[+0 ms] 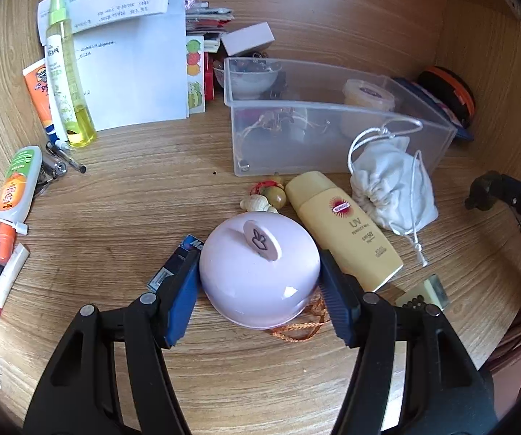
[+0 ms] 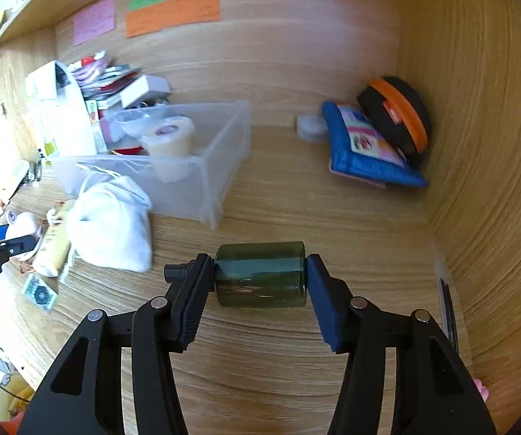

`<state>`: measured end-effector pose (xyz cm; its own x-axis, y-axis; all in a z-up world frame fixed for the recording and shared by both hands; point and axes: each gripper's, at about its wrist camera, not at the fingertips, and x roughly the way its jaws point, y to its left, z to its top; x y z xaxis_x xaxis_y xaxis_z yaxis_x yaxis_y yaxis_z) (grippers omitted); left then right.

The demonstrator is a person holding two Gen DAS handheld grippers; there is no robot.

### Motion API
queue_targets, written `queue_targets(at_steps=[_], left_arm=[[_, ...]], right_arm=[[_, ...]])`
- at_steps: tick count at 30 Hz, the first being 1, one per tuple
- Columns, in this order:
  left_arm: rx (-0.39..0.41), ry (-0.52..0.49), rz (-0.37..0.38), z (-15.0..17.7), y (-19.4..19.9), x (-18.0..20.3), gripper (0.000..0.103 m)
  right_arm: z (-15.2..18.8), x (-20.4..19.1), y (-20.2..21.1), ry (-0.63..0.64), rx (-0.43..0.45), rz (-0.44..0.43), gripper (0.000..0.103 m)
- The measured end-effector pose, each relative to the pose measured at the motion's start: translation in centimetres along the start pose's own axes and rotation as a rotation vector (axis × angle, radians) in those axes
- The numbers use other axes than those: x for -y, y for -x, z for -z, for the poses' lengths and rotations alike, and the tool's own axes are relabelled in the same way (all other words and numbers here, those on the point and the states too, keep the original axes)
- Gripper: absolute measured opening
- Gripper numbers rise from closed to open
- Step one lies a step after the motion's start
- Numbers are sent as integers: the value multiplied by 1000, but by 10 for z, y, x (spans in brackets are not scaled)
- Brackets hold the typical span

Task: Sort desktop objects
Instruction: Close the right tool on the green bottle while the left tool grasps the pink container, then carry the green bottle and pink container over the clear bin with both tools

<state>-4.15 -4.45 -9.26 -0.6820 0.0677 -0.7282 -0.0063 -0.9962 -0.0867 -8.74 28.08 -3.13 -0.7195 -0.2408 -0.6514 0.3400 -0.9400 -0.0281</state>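
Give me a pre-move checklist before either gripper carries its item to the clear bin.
1. left gripper pads against both sides of the pink domed lid: ok.
2. right gripper clamped on the ends of the dark green bottle: ok.
3. Bottle clear of the desk: cannot tell.
4. Free room in the clear bin: ok, its right end is bare.
5. White drawstring pouch in front of the bin: not ok, it lies in the path.

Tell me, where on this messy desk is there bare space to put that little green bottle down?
Bare wood lies between the clear bin and the blue pouch, under the green bottle. Another patch lies between the papers and the pink dome. Crowded: around the sunscreen and white bag.
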Motion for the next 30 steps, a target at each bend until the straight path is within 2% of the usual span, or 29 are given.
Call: queue_targets(at_steps=[13,21,30], left_arm=[[104,40,13,-10,39,-9,62],[157,30,27,-27,56,-5,62],[211,-6,55,-60,64,7,62]], right_arm=[[-4,-40,14,67,39,-71,49],[-24,-62,29,113,100,-104,49],[-56,-72,36,127,164,-112,49]])
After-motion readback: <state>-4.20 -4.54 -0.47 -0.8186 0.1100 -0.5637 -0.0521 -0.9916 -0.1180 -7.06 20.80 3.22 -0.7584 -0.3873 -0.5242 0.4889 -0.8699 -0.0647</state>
